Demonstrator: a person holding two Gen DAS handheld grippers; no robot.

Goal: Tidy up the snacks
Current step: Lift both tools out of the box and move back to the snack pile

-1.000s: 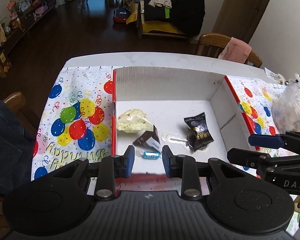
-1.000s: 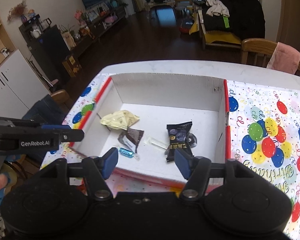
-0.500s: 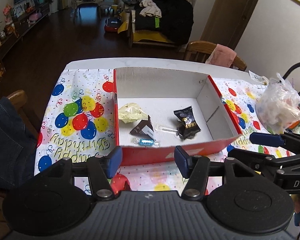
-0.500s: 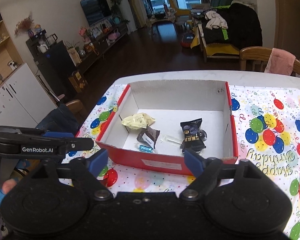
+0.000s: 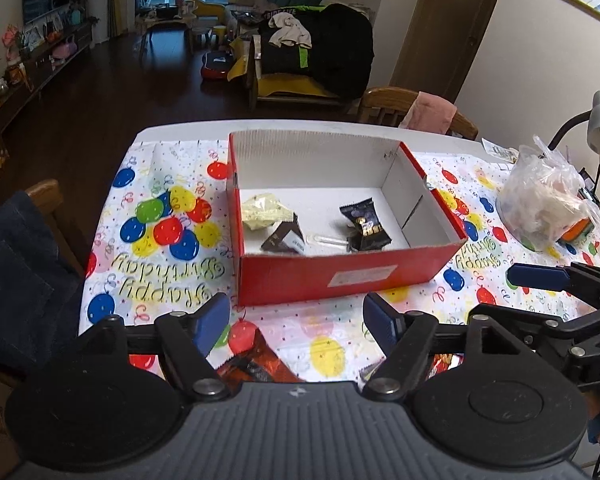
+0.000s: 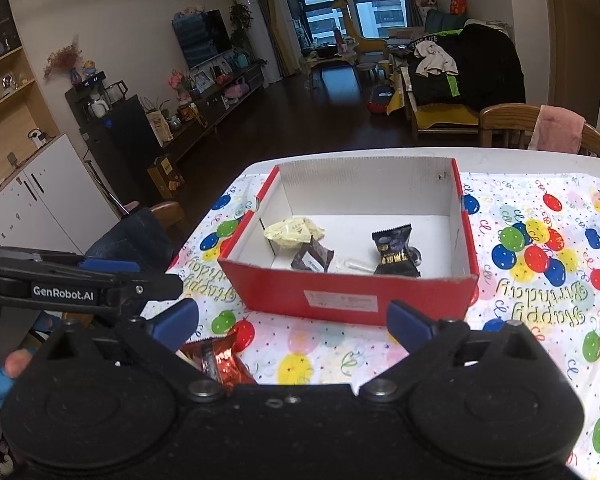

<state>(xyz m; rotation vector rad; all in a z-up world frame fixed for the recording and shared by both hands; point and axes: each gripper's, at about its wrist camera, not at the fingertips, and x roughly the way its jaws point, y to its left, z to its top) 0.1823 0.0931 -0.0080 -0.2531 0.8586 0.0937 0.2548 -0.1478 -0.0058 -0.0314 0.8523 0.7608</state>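
Red cardboard box (image 5: 340, 276) sits on the balloon-print tablecloth (image 5: 156, 240), open top toward us, four wrapped snacks on its white floor: a pale yellow packet (image 5: 264, 212) at the left, a brown packet (image 5: 286, 238) just in front of it, a clear wrapper (image 5: 326, 239) in the middle, a black packet (image 5: 366, 226) to the right. We hold both claws on the near side of the box, short of its front wall and above the cloth. Our left gripper (image 5: 296, 322) is opening its jaws and has nothing between the pads; our right gripper (image 6: 294, 322) is opening too, near its widest, likewise empty. Loose snacks remain outside the box, down at the near edge, almost under our fingers: a red-orange foil packet (image 5: 256, 364) shows below the left claw, and the right-wrist view catches the same kind of foil (image 6: 216, 360) near the right gripper's left finger. We judge this foil packet the likely next pick. It lies below the claws, on our side of the box, and closer to the left claw. Its long axis we cannot read, since the gripper bodies hide most of it. A dark packet corner (image 5: 370, 370) peeks out beside the left gripper's right finger; too little shows to name it.
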